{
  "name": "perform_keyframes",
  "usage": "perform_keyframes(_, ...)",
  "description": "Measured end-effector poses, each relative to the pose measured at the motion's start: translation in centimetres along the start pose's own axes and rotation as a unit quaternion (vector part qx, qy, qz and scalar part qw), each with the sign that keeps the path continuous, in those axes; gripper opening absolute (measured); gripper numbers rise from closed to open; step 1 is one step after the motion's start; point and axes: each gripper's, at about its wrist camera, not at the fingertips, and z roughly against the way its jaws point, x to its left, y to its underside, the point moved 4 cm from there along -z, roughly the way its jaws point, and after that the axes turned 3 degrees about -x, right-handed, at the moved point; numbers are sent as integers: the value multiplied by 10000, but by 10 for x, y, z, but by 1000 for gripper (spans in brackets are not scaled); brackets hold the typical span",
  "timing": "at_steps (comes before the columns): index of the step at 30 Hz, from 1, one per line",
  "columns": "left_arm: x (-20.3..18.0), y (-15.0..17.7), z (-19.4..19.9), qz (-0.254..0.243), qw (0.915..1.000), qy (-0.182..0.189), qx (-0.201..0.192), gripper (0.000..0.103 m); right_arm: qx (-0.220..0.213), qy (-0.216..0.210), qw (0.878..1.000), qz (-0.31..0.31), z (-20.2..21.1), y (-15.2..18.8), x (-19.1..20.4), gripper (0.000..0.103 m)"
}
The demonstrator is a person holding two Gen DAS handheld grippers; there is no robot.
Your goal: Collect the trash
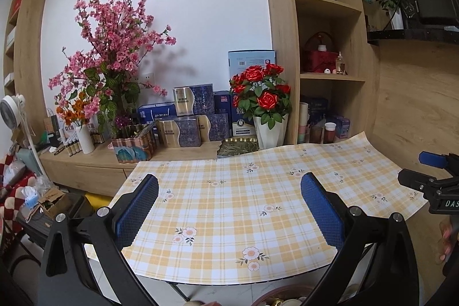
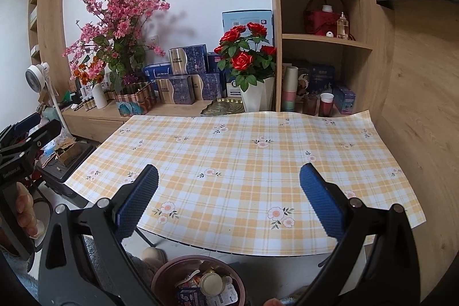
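Observation:
My left gripper (image 1: 229, 205) stands open over the yellow plaid tablecloth (image 1: 229, 191), with nothing between its blue pads (image 1: 137, 208). The right gripper (image 2: 229, 202) is open too, over the same cloth (image 2: 229, 151), and holds nothing. Below the table's near edge stands a brown round bin (image 2: 172, 263) holding trash: a round-lidded cup (image 2: 212, 283), a printed carton (image 2: 189, 296) and wrappers. Its rim (image 1: 281, 289) just shows in the left wrist view. Each gripper sees the other: the right gripper (image 1: 416, 168) at the right edge, the left gripper (image 2: 37, 128) at the left edge.
A wooden sideboard (image 1: 94, 159) behind the table carries pink blossoms (image 1: 114, 27), red roses in a white vase (image 1: 271, 131), a green-gold tray (image 1: 238, 146) and blue boxes (image 1: 195, 116). Shelves (image 2: 324, 42) rise at the right. A fan (image 2: 36, 78) and clutter sit at the left.

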Motion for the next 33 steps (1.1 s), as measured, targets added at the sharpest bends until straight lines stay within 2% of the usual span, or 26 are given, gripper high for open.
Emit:
perform_keyframes(11,-3,2,-5,65,9999,81,122,97,29,46,10000,-64,2,2,-6,97)
perform_keyframes(33,0,-2,-1,80,9998,138,93,97,-35,35,10000,14,6,-5,1,97)
